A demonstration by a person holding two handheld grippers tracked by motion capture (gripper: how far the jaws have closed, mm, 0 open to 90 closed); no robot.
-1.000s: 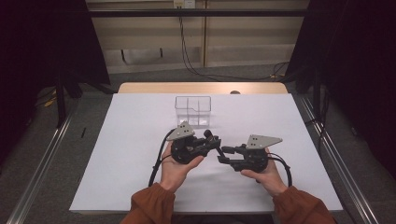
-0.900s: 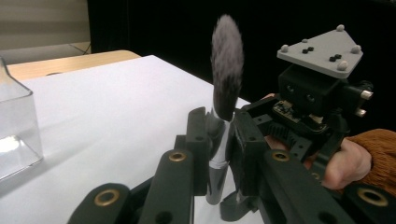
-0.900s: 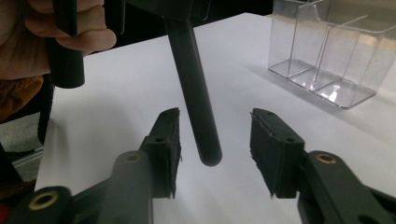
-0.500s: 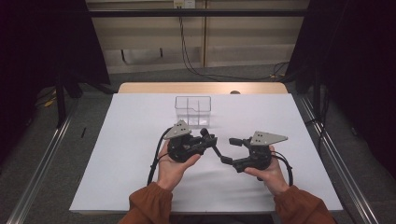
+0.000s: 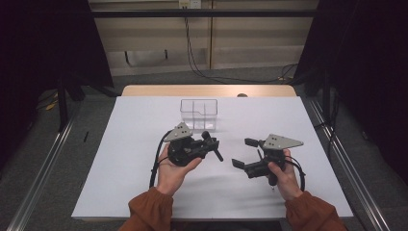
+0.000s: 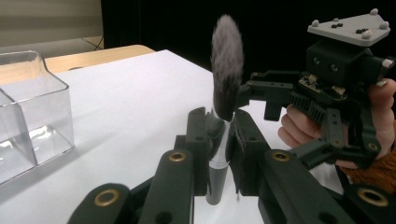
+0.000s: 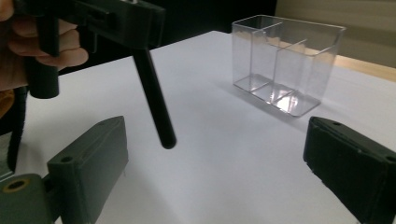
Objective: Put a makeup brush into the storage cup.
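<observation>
My left gripper (image 5: 210,144) is shut on a makeup brush (image 5: 215,148) just below its head. In the left gripper view the grey bristles (image 6: 227,70) stand up above the jaws, which clamp the silver ferrule (image 6: 218,156). The black handle (image 7: 154,102) slants down towards the table in the right gripper view and touches nothing. My right gripper (image 5: 244,153) is a short way to the right of the brush. Its jaws have just been opening, and there is nothing between them (image 7: 219,163). It also appears in the left gripper view as the far gripper (image 6: 336,93).
A clear plastic box (image 5: 198,113) with divided compartments stands on the white table cover (image 5: 120,144) behind the grippers, and nothing lies in it (image 7: 285,60). Bare wood (image 5: 207,90) lines the table's far edge. Dark curtains hang on both sides.
The right gripper's jaws have spread wide and that hand has drawn back to the right, away from the brush handle. The left gripper has kept still with the brush.
</observation>
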